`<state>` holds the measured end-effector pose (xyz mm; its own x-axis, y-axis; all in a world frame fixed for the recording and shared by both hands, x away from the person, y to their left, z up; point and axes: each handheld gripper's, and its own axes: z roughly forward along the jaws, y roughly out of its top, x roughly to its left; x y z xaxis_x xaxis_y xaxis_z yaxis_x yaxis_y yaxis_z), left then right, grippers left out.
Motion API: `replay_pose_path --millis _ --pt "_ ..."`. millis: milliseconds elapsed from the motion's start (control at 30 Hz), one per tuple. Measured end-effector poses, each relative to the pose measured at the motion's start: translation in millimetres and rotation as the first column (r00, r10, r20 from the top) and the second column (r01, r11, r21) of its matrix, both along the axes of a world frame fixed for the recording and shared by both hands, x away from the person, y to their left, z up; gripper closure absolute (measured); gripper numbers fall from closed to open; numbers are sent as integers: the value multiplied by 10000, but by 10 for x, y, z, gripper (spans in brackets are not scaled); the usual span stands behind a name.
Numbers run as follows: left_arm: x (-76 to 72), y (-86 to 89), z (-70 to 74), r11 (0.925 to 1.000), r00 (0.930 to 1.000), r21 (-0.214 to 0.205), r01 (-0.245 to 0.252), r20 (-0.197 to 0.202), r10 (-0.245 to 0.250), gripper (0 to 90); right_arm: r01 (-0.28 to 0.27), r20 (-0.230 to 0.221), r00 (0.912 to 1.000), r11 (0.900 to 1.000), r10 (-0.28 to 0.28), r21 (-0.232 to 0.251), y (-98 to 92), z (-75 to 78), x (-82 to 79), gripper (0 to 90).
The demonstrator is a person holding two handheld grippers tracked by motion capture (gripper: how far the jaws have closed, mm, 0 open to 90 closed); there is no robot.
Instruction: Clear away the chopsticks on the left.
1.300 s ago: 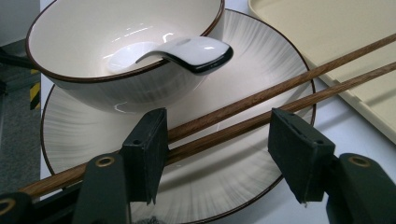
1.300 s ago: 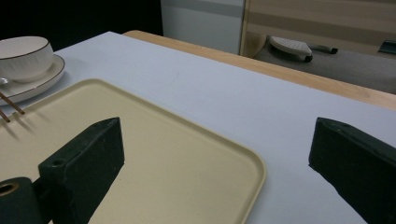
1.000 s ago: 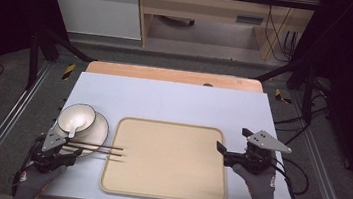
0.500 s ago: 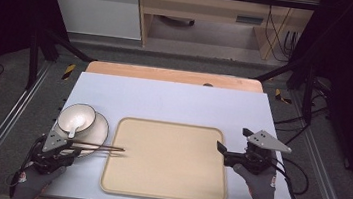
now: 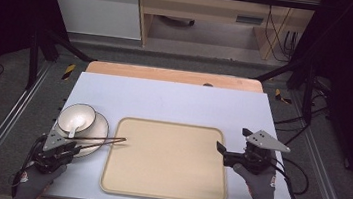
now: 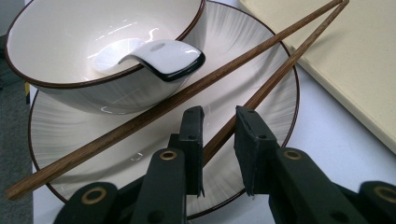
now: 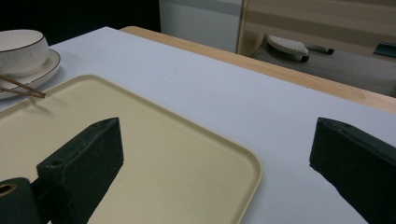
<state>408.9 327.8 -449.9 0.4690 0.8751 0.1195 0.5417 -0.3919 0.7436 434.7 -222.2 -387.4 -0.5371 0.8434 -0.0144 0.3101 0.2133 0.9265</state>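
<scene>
Two brown wooden chopsticks lie across a white plate, their tips meeting over the edge of the beige tray. A white bowl with a white spoon in it stands on the plate. My left gripper sits at the plate's near rim. Its jaws have just been closing and stand a narrow gap apart, with one chopstick running between them. My right gripper hovers open at the tray's right edge, holding nothing.
The tray lies in the middle of a pale blue tabletop with a wooden strip along its far edge. Metal frame rails run down both sides, and cables trail off to the right.
The left jaws have narrowed around the chopsticks. The chopsticks, which lay nearly parallel, now form a V with their far tips together. The right gripper has not moved.
</scene>
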Motion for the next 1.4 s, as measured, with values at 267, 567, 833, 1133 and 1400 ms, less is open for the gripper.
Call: replay_pose_path --millis 267,567,833,1133,1400 --pt "27 23 -33 9996 9998 -275 -65 -205 59 687 2 -1 10000 10000 -2 -72 3 -4 0 29" --pt "18 -40 0 9997 9996 -221 52 -288 -58 801 2 -5 10000 10000 -2 -93 5 -6 2 29" --pt "42 -54 -20 9991 9991 -432 27 -412 -45 735 -24 -18 10000 9999 24 -136 9 -10 4 28" --pt "67 -63 -43 9986 9968 -513 109 -779 -149 797 -20 -65 10000 9998 19 -203 16 -18 9 25" --pt "66 -88 -35 9984 9962 -513 237 -828 -279 839 -27 -60 10000 9998 25 -215 15 -17 9 24"
